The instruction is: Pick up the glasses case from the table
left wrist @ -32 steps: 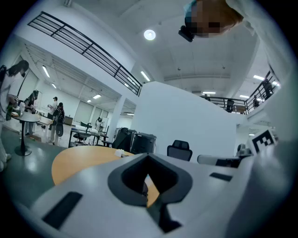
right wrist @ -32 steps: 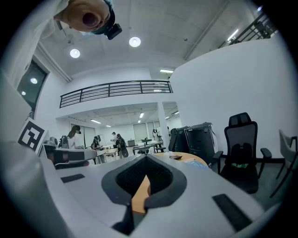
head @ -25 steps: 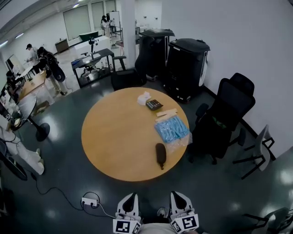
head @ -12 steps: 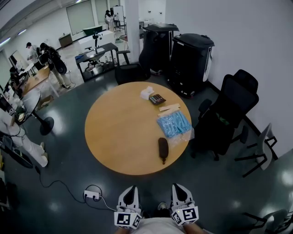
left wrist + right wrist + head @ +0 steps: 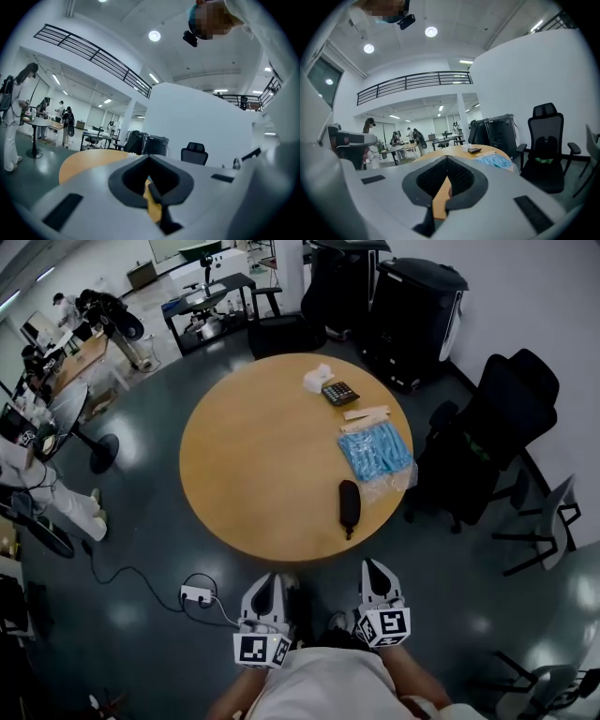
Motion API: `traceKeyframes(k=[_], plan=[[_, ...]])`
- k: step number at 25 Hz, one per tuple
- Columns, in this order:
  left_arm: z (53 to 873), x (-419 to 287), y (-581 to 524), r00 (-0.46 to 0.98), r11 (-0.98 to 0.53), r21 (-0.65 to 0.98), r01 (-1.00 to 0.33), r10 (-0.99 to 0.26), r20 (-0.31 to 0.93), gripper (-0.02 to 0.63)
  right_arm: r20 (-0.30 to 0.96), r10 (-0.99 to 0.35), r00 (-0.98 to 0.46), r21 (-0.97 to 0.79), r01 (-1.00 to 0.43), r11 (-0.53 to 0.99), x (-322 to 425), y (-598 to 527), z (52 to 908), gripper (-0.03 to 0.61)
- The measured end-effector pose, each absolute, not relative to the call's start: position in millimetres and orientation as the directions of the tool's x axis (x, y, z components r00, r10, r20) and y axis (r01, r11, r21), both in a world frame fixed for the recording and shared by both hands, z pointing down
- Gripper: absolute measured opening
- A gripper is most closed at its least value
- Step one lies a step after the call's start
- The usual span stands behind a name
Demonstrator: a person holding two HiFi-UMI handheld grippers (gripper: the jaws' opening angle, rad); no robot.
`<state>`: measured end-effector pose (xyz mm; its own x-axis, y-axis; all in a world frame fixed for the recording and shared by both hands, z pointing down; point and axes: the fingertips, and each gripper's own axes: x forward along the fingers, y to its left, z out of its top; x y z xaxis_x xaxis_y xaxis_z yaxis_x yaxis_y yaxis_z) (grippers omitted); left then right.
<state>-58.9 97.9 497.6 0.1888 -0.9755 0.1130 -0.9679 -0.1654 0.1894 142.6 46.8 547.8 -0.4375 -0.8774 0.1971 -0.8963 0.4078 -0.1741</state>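
Note:
The glasses case (image 5: 349, 505), dark and oblong, lies on the round wooden table (image 5: 253, 456) near its front right edge. Both grippers hang short of that edge, over the floor in front of the person. My left gripper (image 5: 267, 581) is shut and empty, left of the case. My right gripper (image 5: 374, 567) is also shut and empty, just below and right of the case. In the left gripper view the closed jaws (image 5: 150, 161) point at the tabletop (image 5: 89, 161). The right gripper view shows the closed jaws (image 5: 447, 160) and the table (image 5: 459, 153) beyond; the case is hidden there.
A blue packet (image 5: 375, 450), a beige strip (image 5: 366, 414), a calculator (image 5: 339, 393) and a white tissue (image 5: 318, 378) lie on the table's right side. A black office chair (image 5: 497, 418) stands right of it, black bins (image 5: 417, 306) behind. A power strip (image 5: 197, 595) and cable lie on the floor at left.
The person has come closer to the table: it now sits nearer in the head view. Both grippers have moved forward toward its near edge and stayed shut.

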Motion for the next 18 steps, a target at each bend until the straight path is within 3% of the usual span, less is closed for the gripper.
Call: traceKeyframes(k=[10,18], plan=[[506,-79,-24,0.387,-0.360,0.214,-0.908,-0.916,0.101,0.005,0.299,-0.911,-0.284,-0.134,-0.958,0.255,123,-59,595,0.015],[500,-88,-71,0.387,-0.355,0.242,-0.903,-0.917,0.096,0.005,0.391,-0.884,-0.255,-0.120,-0.967,0.226,120,-110,629,0.015]])
